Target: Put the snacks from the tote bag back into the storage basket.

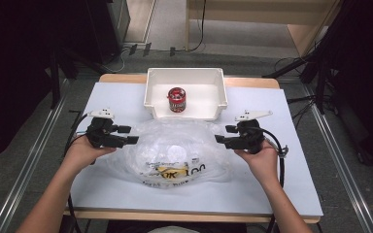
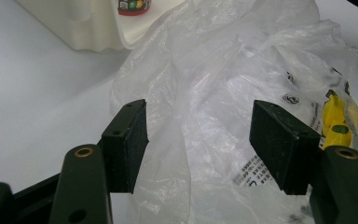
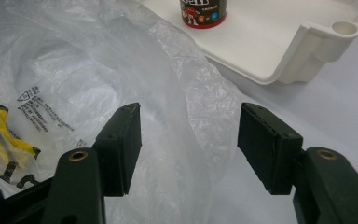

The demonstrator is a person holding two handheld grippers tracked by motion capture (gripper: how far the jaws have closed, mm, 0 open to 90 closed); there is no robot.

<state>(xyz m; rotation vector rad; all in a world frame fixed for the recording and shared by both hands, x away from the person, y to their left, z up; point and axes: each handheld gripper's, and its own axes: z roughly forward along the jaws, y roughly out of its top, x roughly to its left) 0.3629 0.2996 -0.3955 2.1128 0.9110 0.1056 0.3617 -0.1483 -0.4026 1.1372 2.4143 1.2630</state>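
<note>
A crumpled clear plastic bag (image 1: 175, 150) with black and yellow print lies in the middle of the white table (image 1: 272, 194). My left gripper (image 1: 128, 134) is at the bag's left edge, open. In the left gripper view the bag's film (image 2: 214, 70) bulges between the wide jaws of that gripper (image 2: 198, 144) without being pinched. My right gripper (image 1: 225, 134) is at the bag's right edge, open as well. A fold of the bag (image 3: 98, 70) rises between the jaws of the right gripper (image 3: 189, 144), and the pads stand clear of it.
Just behind the bag stands a white bin (image 1: 184, 72) holding an upright red can (image 1: 177, 99). The bin's corner (image 2: 74, 28) and the can (image 2: 133, 5) lie ahead of the left gripper; bin rim (image 3: 307, 46) and can (image 3: 204, 11) ahead of the right.
</note>
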